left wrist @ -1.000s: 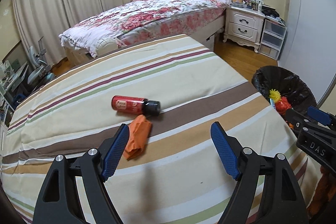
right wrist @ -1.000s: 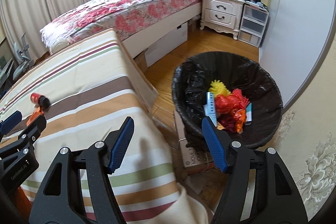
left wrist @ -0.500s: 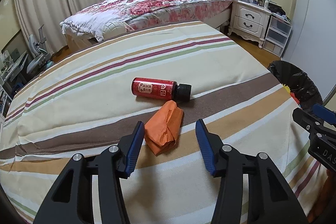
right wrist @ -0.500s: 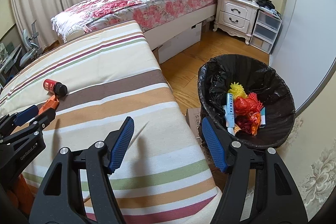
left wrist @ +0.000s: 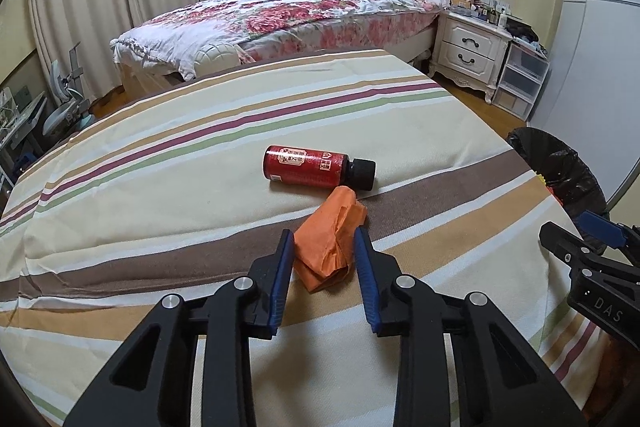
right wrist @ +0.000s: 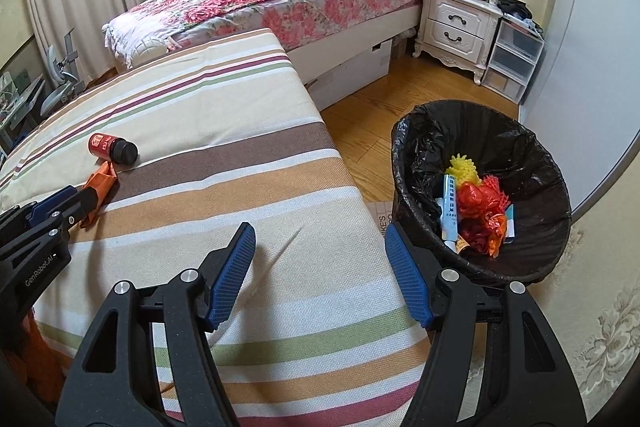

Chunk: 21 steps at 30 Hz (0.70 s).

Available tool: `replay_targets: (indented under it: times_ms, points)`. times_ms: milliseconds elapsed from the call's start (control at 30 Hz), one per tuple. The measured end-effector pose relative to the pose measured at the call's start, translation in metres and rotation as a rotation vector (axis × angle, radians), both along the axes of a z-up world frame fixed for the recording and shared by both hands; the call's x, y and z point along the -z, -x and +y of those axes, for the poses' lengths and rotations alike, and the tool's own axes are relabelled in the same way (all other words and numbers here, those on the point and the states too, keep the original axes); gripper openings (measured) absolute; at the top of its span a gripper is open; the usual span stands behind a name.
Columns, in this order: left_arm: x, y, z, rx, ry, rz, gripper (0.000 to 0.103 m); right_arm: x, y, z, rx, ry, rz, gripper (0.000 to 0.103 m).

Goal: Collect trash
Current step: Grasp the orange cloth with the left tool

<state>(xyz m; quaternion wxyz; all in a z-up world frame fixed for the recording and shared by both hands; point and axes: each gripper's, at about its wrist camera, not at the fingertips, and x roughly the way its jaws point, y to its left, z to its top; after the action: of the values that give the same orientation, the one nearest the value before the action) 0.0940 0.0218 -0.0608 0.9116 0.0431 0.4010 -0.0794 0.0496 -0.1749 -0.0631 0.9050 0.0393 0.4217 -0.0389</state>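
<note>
Left claw (left wrist: 322, 241): jaws narrowed since a second ago from wide apart to either side of the one orange wrapper (left wrist: 328, 243), pads touching or just off it, so pickup looks imminent; not yet lifted. Right claw (right wrist: 320, 261): jaws wide apart, holding nothing, over the right edge of the striped bed (left wrist: 160, 163). Count: one wrapper mid-bed, one red bottle (left wrist: 308, 167) lying just beyond it, one black-lined bin (right wrist: 532, 147) on the floor off the right edge, part filled.
</note>
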Motion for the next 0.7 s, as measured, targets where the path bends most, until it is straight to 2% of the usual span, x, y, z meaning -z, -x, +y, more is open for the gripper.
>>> replay_targets:
  times_ms: [300, 367, 433, 600, 633, 667, 700]
  points:
    - [0.000, -0.001, 0.001, -0.005, 0.010, 0.000, 0.034, 0.002, 0.000, 0.000, -0.003, -0.017, 0.002, 0.066]
    - [0.000, -0.002, 0.000, -0.006, 0.009, 0.004, 0.050, 0.003, 0.000, -0.001, -0.004, -0.022, 0.001, 0.066]
    - [-0.001, -0.002, -0.001, -0.008, 0.006, -0.003, 0.056, 0.003, 0.000, -0.001, -0.005, -0.024, 0.000, 0.066]
    - [0.004, -0.007, -0.006, 0.014, -0.023, 0.026, 0.055, 0.003, 0.000, -0.001, -0.004, -0.023, 0.000, 0.067]
    - [0.006, -0.009, -0.007, 0.017, -0.022, 0.038, 0.045, 0.003, 0.000, -0.001, -0.004, -0.023, 0.000, 0.067]
    - [0.007, -0.010, -0.007, 0.020, -0.022, 0.045, 0.041, 0.002, 0.000, -0.001, -0.004, -0.023, 0.000, 0.067]
    - [0.006, -0.009, -0.006, 0.022, -0.018, 0.041, 0.040, 0.003, 0.000, -0.001, -0.004, -0.023, 0.000, 0.067]
